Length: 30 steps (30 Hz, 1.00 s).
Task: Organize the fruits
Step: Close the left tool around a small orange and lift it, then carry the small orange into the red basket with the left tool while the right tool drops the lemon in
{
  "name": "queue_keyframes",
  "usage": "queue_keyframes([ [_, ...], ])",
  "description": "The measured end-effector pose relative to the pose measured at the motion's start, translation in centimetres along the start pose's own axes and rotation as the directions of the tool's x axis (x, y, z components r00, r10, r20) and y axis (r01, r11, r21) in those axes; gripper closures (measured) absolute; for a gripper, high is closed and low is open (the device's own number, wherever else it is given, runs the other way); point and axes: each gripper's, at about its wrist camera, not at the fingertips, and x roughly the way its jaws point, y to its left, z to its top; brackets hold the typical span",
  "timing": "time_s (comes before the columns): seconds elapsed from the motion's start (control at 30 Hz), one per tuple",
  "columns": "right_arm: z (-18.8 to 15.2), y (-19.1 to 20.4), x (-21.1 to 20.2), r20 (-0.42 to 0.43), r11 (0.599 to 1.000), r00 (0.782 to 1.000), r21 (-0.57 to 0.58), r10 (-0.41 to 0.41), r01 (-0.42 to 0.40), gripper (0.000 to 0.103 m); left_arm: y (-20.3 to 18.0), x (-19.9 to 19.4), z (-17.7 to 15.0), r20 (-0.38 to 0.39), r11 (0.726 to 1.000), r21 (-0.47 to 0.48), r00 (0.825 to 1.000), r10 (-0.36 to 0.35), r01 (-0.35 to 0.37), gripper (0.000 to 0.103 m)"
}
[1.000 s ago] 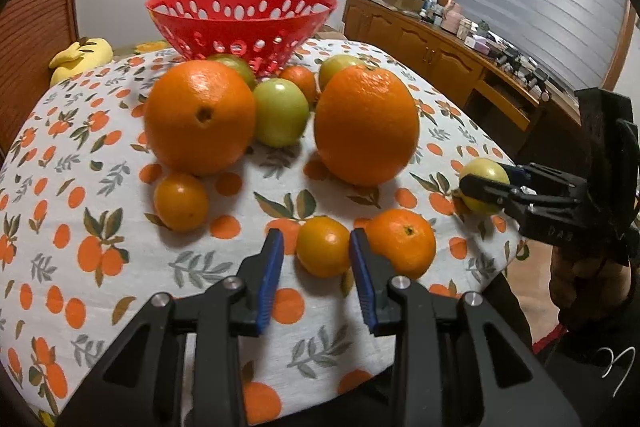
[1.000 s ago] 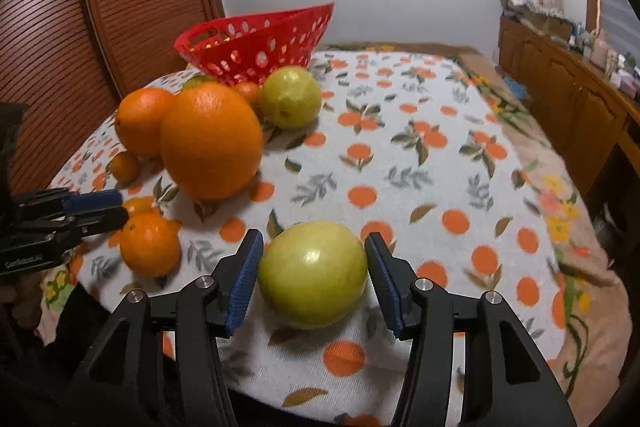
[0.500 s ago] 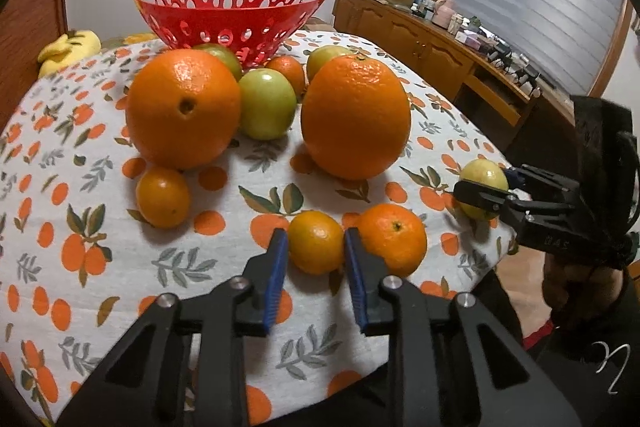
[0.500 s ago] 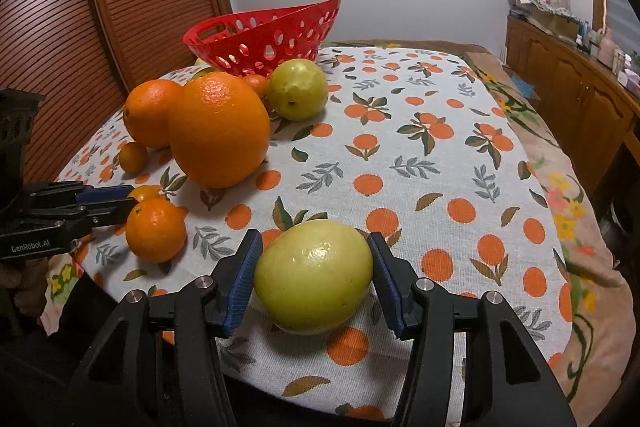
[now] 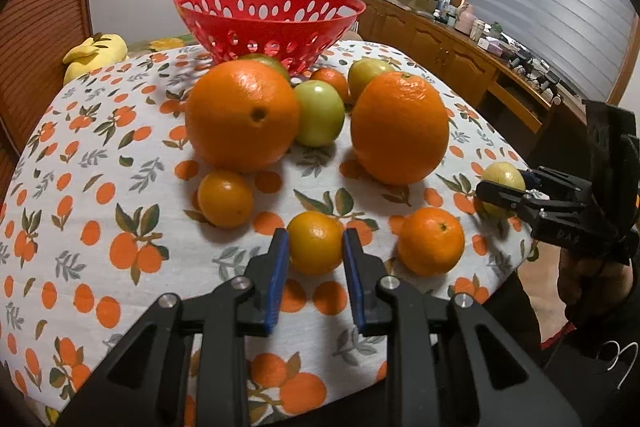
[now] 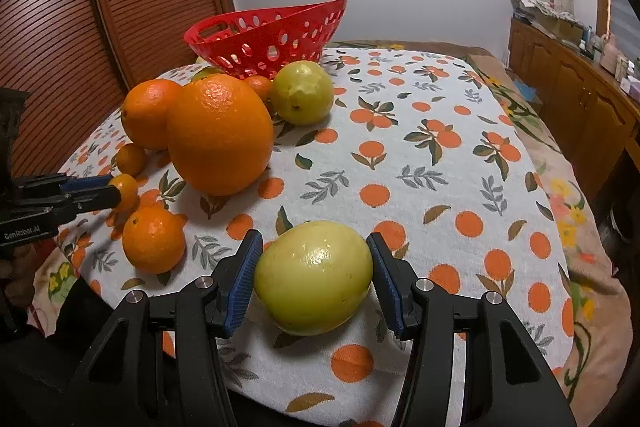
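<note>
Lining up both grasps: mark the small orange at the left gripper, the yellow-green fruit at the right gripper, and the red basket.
small orange (image 5: 315, 242), left wrist view, front face.
yellow-green fruit (image 6: 314, 275), right wrist view, front face.
red basket (image 5: 269, 27), left wrist view, front wall.

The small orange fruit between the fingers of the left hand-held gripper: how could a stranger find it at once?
Start at the red perforated plastic basket and come forward past the two big oranges to the table's near edge. The small round yellow-orange citrus sits between the left hand-held gripper pads, paler than the deeper-orange mandarin to its right.
</note>
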Motion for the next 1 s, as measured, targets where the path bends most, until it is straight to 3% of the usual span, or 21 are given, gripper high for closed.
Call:
queue_keyframes([
  [0.3,1.5,0.5,-0.4,0.024,0.999,1.000,-0.037,0.010,-0.009,0.049,-0.3,-1.7,0.7,0.049,1.000,0.003,0.999,-0.008,0.008,0.079],
  [0.5,3.6,0.9,-1.3,0.060,0.997,0.998,-0.070,0.026,-0.022,0.049,-0.8,-3.9,2.9,0.111,0.999,0.027,0.994,-0.020,0.018,0.079],
  [1.0,13.0,2.5,-1.5,0.168,0.980,0.983,-0.193,0.078,-0.044,0.049,1.1,-4.4,9.8,0.209,0.998,0.051,0.978,0.013,-0.025,0.079],
])
